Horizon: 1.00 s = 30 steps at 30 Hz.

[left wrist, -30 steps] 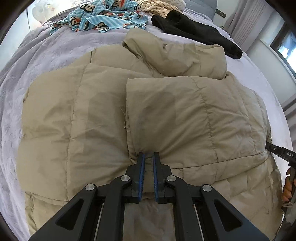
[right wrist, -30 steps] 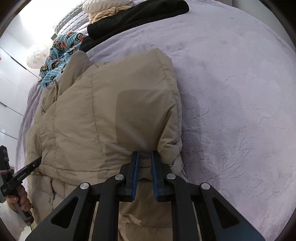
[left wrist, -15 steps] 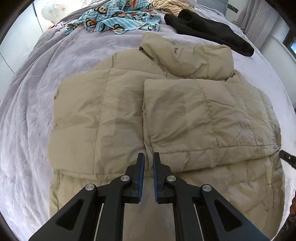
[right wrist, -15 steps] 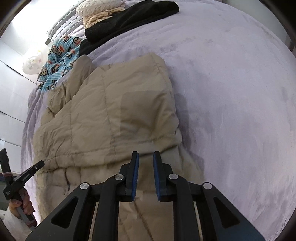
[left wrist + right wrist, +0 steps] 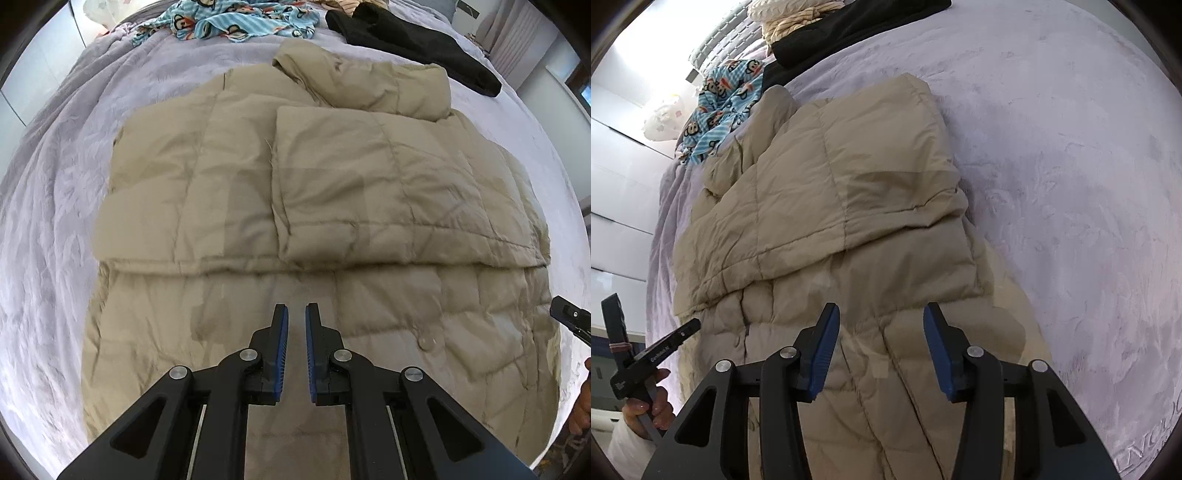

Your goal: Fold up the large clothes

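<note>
A large beige puffer jacket (image 5: pixel 314 206) lies flat on the lavender bed cover, both sleeves folded across its chest. It also shows in the right wrist view (image 5: pixel 849 206). My left gripper (image 5: pixel 294 314) hangs above the jacket's lower half, its jaws nearly closed with a thin gap and nothing between them. My right gripper (image 5: pixel 881 314) is open and empty above the jacket's lower right part. The right gripper's tip (image 5: pixel 570 319) shows at the left wrist view's right edge; the left gripper (image 5: pixel 657 354) and the hand holding it show at the right wrist view's left edge.
A blue monkey-print garment (image 5: pixel 236 22) and a black garment (image 5: pixel 413 40) lie at the bed's far end, with a cream knitted item (image 5: pixel 790 18) beside them. The lavender bed cover (image 5: pixel 1071 166) spreads to the jacket's right. White cabinet fronts (image 5: pixel 613 184) stand on the left.
Both grippers have pulled back from the folded sleeves toward the jacket's hem. The right gripper's jaws have opened wide. The left jaws keep their narrow gap.
</note>
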Each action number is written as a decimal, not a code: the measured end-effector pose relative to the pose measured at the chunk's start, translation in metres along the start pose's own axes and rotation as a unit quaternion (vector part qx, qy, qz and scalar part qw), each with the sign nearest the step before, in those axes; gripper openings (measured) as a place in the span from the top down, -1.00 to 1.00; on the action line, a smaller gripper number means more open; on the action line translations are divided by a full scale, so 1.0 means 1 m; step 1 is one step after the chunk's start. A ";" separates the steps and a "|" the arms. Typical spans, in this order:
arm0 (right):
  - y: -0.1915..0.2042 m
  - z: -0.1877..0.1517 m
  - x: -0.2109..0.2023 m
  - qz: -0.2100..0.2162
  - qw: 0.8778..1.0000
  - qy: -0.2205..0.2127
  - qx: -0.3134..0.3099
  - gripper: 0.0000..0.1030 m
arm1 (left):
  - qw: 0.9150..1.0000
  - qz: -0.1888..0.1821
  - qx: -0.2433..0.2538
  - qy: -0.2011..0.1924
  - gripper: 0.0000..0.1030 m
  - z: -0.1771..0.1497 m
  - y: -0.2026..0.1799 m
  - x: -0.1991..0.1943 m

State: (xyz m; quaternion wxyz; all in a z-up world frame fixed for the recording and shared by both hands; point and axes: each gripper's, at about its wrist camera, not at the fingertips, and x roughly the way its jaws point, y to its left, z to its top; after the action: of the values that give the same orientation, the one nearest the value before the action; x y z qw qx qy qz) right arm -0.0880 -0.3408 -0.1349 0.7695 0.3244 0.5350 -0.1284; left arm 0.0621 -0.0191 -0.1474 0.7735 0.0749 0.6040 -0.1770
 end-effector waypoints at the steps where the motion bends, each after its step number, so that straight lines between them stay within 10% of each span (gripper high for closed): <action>1: 0.000 -0.002 -0.002 0.002 1.000 0.002 0.000 0.01 | 1.000 -0.001 -0.003 0.001 0.75 -0.003 -0.002 -0.002; 3: -0.001 -0.003 -0.004 0.004 1.000 0.005 -0.001 0.00 | 1.000 0.006 -0.013 -0.001 -1.00 -0.007 -0.004 -0.007; 30: 0.035 -0.058 -0.030 0.067 0.997 0.045 0.002 -0.84 | 0.997 0.047 -0.054 -0.008 -0.98 -0.080 0.019 -0.070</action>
State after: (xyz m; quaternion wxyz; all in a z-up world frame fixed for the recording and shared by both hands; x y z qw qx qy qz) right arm -0.1233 -0.2819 -0.1071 0.7505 0.3671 0.5459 -0.0626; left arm -0.0184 0.0377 -0.1031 0.7887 0.0595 0.6023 -0.1080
